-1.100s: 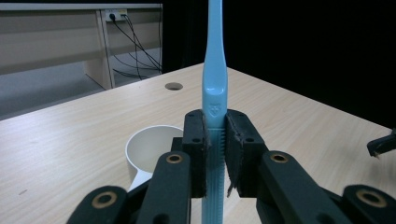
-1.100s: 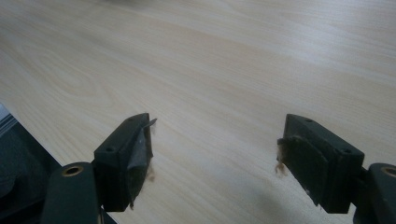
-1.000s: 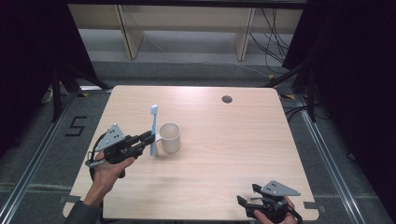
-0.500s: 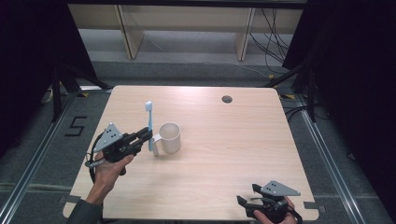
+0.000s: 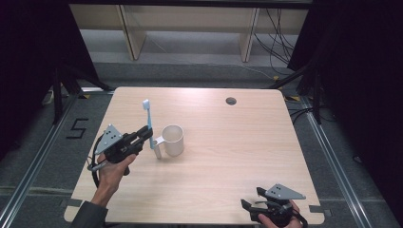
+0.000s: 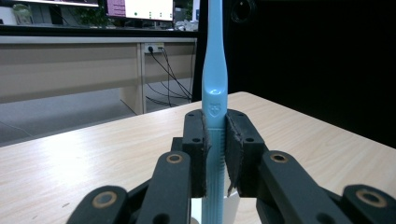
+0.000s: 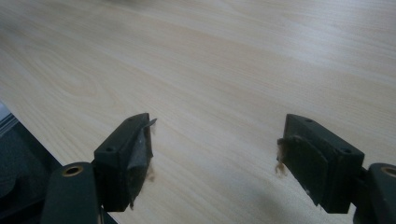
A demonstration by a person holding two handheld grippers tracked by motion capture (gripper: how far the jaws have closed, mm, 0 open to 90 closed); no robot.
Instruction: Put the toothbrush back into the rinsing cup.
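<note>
Toothbrush (image 5: 148, 119) clamped upright in my left gripper (image 5: 145, 136), just left of cup (image 5: 172, 139) w/ right gripper (image 5: 251, 205) open & idle: lower it off-line & handle clips rim, tipping cup.

The toothbrush (image 6: 214, 100) is smooth, slightly glossy pale-blue plastic, the cup (image 5: 173, 139) matt cream plastic, the surface (image 5: 247, 147) light wood-grain laminate with a soft sheen, and the left gripper (image 6: 215, 140) matt black plastic with worn, rough pads.

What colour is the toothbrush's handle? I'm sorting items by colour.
Light blue; the toothbrush shows best in the left gripper view, clamped upright.
</note>
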